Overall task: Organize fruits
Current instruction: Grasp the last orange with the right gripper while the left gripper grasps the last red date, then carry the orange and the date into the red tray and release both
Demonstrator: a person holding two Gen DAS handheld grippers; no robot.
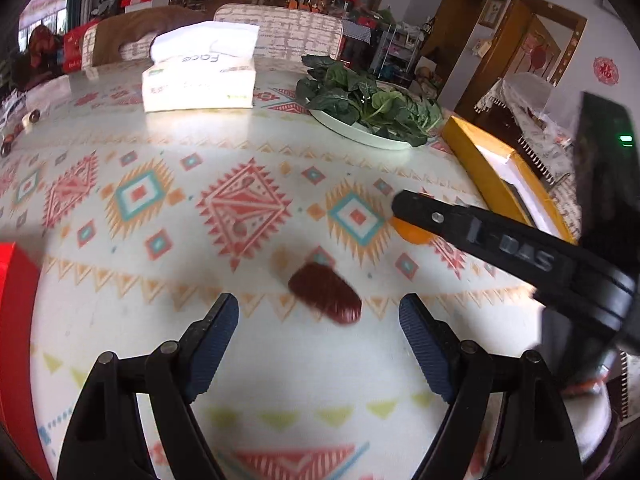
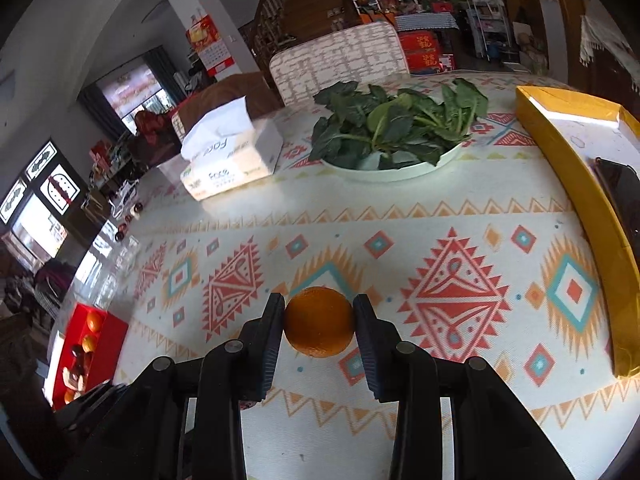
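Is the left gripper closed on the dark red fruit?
No, the left gripper is open, and the dark red fruit lies on the tablecloth between its spread fingers, touching neither.

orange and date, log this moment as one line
right gripper: shut on round orange fruit | left gripper: open over dark red oblong date | red box: holds fruit

Round orange (image 2: pixel 318 322) sits pinched between the right gripper's (image 2: pixel 319 314) pads, low over the tablecloth. Dark red date (image 1: pixel 325 298), blurry, lies nearby on the cloth.
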